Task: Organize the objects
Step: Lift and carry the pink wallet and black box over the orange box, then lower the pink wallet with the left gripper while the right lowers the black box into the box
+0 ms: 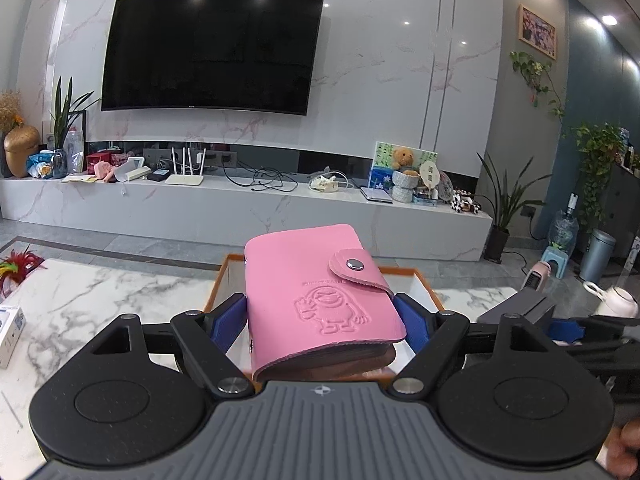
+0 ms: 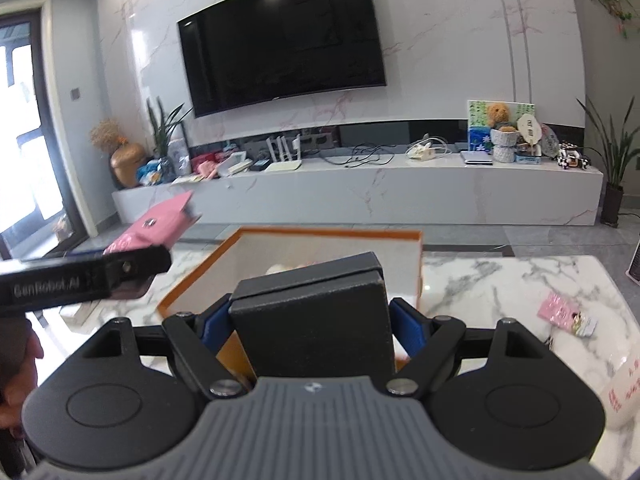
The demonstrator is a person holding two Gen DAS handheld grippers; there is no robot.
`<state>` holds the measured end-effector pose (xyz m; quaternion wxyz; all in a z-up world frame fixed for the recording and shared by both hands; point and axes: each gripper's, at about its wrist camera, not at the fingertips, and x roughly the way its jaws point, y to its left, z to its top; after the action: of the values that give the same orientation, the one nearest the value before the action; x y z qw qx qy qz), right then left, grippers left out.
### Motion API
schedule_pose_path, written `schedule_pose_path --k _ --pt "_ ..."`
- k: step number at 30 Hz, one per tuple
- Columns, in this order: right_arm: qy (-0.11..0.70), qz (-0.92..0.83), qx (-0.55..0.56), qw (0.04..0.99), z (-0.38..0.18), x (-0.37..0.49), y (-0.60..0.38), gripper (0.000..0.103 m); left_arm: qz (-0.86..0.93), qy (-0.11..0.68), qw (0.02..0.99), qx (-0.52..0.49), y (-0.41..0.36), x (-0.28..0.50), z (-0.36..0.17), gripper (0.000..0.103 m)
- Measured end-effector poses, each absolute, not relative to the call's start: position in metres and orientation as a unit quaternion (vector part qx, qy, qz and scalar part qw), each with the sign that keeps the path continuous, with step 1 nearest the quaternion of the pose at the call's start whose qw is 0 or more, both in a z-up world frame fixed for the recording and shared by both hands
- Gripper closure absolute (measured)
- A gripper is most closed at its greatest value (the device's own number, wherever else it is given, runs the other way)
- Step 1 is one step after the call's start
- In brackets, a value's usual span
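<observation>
Your left gripper [image 1: 320, 312] clamps the pink card holder [image 1: 320, 300], spine leftward, underside hidden. Your right gripper [image 2: 310, 320] clamps a black box [image 2: 316, 320], long axis forward, above the orange box [image 2: 416, 264].

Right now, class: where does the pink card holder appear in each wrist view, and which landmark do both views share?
Left wrist view: pink card holder at centre, between the left gripper's fingers.
Right wrist view: pink card holder at left, above the table.
Shared landmark: the orange box.
</observation>
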<state>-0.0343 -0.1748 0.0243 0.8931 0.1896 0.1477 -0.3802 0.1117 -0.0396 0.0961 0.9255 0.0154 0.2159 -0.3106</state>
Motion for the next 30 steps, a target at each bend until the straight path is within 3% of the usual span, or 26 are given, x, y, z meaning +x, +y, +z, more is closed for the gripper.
schedule_pose_path --k 8,18,30 --pt "0.145 -0.377 0.209 0.89 0.04 0.004 -0.251 0.021 -0.295 0.253 0.921 0.018 -0.069 0.179 0.082 0.01" --pt "0.254 -0.362 0.263 0.857 0.007 0.074 -0.355 0.021 -0.271 0.335 0.899 0.074 -0.091 0.208 0.035 0.011" --pt "0.352 -0.342 0.257 0.833 -0.018 0.117 -0.375 0.022 -0.274 0.384 0.875 0.108 -0.096 0.213 0.03 0.011"
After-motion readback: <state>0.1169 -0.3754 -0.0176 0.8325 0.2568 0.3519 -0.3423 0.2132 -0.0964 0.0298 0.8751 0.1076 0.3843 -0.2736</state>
